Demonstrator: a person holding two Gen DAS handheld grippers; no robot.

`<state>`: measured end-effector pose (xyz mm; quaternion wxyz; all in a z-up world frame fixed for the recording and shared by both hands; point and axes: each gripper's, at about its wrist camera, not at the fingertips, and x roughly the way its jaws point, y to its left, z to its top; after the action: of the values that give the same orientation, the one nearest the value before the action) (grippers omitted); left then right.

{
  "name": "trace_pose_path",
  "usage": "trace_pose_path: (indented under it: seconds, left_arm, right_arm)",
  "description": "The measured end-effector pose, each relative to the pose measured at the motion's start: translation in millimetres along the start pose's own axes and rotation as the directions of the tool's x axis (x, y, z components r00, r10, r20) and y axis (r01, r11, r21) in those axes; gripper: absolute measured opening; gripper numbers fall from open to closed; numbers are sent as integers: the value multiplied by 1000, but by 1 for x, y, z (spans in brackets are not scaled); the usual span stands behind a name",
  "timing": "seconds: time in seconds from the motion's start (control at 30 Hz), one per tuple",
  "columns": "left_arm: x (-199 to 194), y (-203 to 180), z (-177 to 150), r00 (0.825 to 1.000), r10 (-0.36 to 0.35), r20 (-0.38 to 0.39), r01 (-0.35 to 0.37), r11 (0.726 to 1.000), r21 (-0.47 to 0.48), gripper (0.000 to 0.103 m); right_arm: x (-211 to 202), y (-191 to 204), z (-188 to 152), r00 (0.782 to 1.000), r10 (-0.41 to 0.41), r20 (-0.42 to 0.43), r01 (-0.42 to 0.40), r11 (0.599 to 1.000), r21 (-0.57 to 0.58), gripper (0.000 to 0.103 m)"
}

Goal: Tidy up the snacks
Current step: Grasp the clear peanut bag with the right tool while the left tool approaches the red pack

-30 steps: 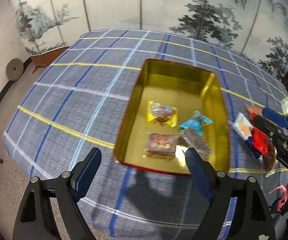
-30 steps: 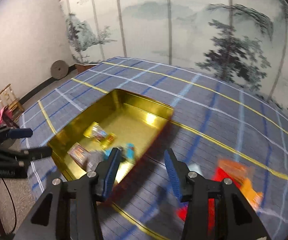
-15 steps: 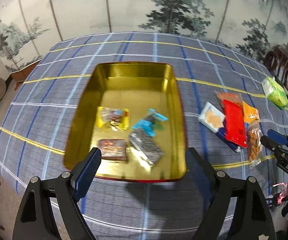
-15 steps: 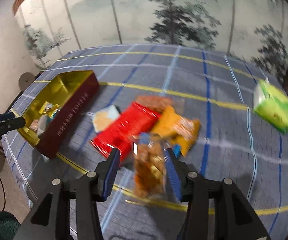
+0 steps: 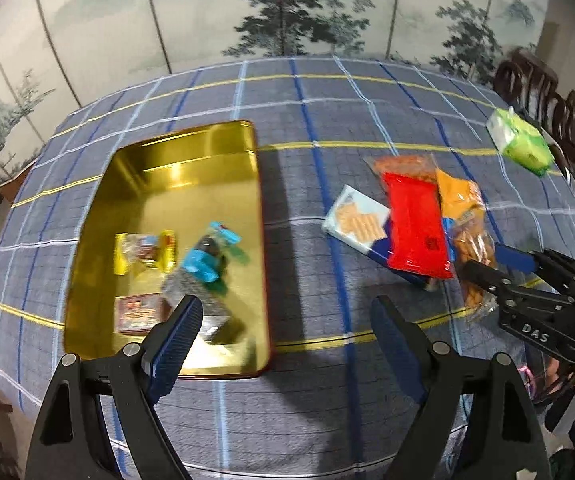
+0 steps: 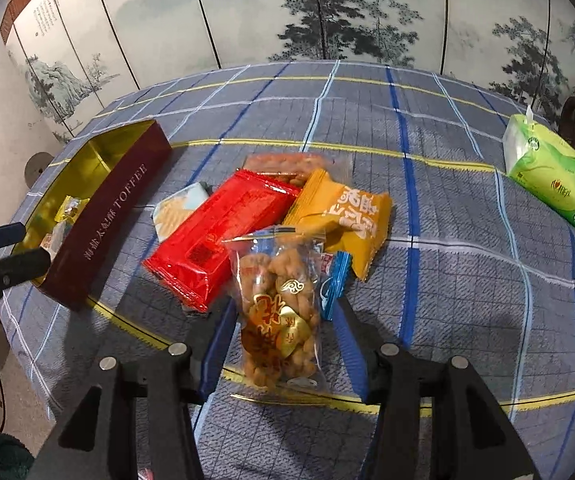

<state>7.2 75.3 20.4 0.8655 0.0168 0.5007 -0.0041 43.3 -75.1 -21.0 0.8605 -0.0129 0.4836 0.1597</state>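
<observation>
So the gold tin (image 5: 175,184) sits left of frame with a few small wrapped snacks (image 5: 207,260) inside. The other packets (image 6: 223,232) are piled on the checked tablecloth (image 6: 447,280), outside it. Left gripper (image 5: 283,320) is spread, empty. Right gripper (image 6: 283,332) has just been opening, straddling the clear bag of twists (image 6: 275,308), not pinching.
</observation>
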Motion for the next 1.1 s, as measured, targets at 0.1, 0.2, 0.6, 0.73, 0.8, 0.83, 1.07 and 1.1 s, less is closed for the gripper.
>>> trace_pose_path:
  seconds: [0.1,0.2,0.6,0.73,0.8,0.83,1.07,1.1]
  left_arm:
    - [3,-13,1,1000,-3,3,3,999,43,83]
    - [6,-25,1,1000,-9,-3,10,997,73,83]
    - [20,-43,5,997,-56,-44,59,995,82,83]
    - [25,-50,11,995,-86,-45,88,995,53,83]
    - [26,-53,14,995,-94,-37,96,994,49,83]
    - [27,-56,16,995,-96,-33,98,994,51,83]
    - [41,-71,34,992,-120,-26,122,991,48,83]
    - [44,-74,37,992,-122,-33,123,991,48,83]
  right_arm:
    - [5,0,0,1000,-4,-7,4,1000,2,51]
    - [9,2,-1,1000,-3,-6,3,1000,-2,50]
    - [-18,-19,-9,997,-55,53,56,998,-27,40]
    - [-17,-44,-7,985,-158,73,161,986,-31,40]
    - [-13,-58,-5,978,-198,70,200,980,-19,40]
    - [-11,-67,-4,976,-208,72,208,978,-3,40]
    - [2,-105,10,966,-242,88,238,970,55,40]
    - [5,-108,11,966,-242,89,238,970,57,40]
